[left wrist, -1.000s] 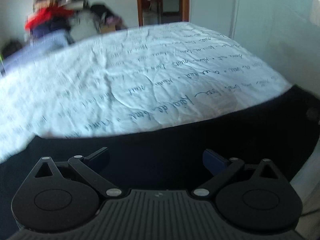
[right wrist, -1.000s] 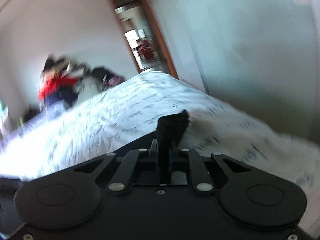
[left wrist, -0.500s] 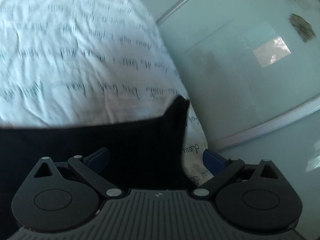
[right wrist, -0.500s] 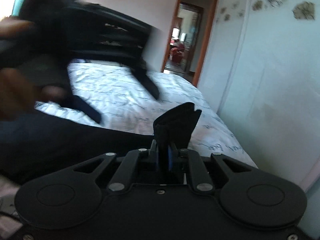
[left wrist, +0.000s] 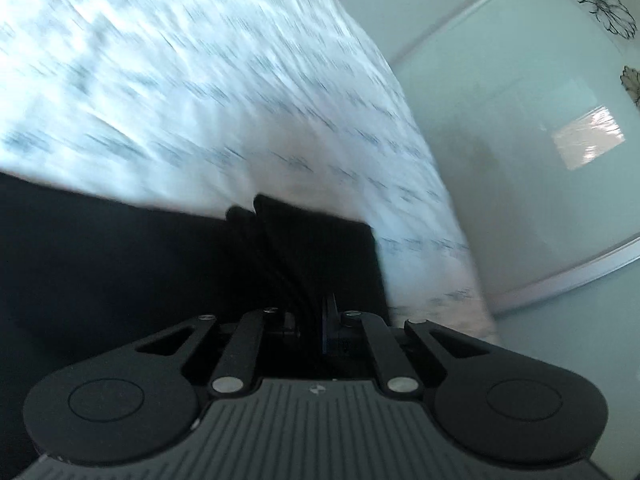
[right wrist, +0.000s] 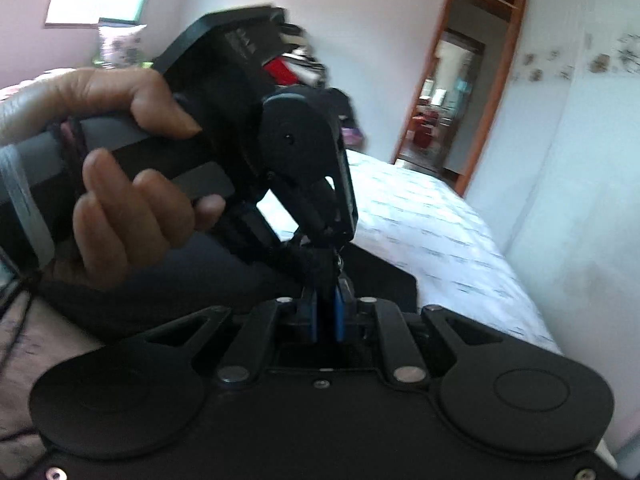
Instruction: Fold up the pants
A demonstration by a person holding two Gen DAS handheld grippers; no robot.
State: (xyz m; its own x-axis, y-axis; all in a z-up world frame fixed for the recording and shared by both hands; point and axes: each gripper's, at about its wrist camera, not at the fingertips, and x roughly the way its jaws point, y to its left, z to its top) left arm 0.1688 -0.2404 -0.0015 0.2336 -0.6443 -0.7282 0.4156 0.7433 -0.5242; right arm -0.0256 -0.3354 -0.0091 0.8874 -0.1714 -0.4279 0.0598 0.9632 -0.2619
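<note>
The black pants lay dark and bunched on the bed, whose white sheet had blurry writing nobody could read. The left claw and right claw each pinched the pants.

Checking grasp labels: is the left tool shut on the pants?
Shut on the pants: the left tool's fingers pinch dark bunched cloth.

Pants lie on the bed, apparently at its near edge; wardrobe right of bed; doorway behind it.
</note>
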